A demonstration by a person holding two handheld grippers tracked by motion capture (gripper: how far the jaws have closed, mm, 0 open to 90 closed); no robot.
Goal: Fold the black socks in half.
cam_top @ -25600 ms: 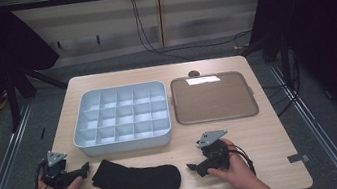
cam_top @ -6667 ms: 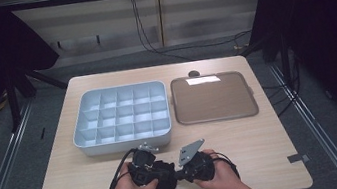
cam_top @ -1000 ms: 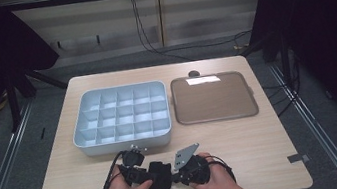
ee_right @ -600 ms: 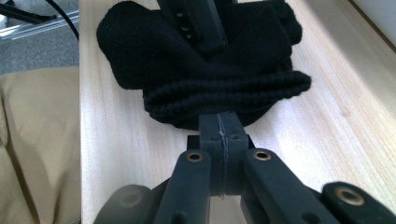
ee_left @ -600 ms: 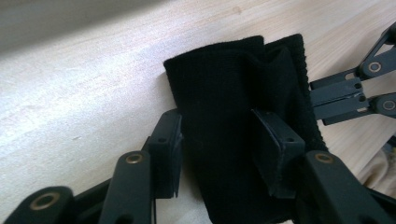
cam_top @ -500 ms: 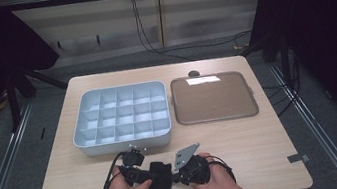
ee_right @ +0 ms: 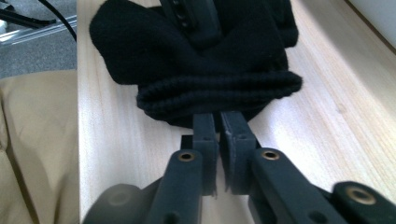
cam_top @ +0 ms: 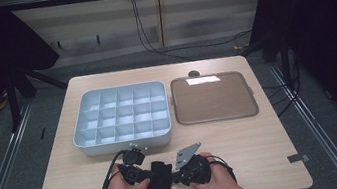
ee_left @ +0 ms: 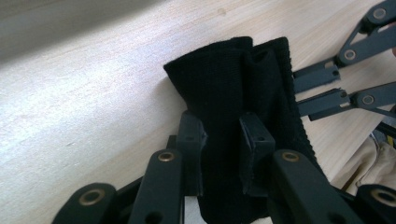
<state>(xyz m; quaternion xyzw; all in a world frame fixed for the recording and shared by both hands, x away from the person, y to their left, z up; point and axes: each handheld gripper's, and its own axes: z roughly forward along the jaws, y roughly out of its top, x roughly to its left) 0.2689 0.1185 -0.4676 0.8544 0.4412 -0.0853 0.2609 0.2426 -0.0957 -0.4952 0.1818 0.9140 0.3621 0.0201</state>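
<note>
A black sock (cam_top: pixel 160 175) lies folded into a thick bundle on the wooden table near its front edge, between the person's two hands. My left gripper (cam_top: pixel 151 173) comes from the left and is shut on the bundle; in the left gripper view its jaws pinch the sock (ee_left: pixel 233 93) at the left gripper (ee_left: pixel 223 140). My right gripper (cam_top: pixel 172 176) comes from the right. Its narrow-set jaws reach under the ribbed cuff of the sock (ee_right: pixel 187 51) at the right gripper (ee_right: pixel 218 123), shut on the cuff fabric. Both grippers face each other, almost touching.
A white tray (cam_top: pixel 125 140) with several empty compartments stands just behind the hands. A flat brown tray (cam_top: pixel 213 97) lies to its right, with a small dark object (cam_top: pixel 194 74) behind it. The table's front edge is close below the hands.
Long before, the sock lay stretched flat with the grippers far apart at either side. Over the last second the hands and the bundle have barely moved.
</note>
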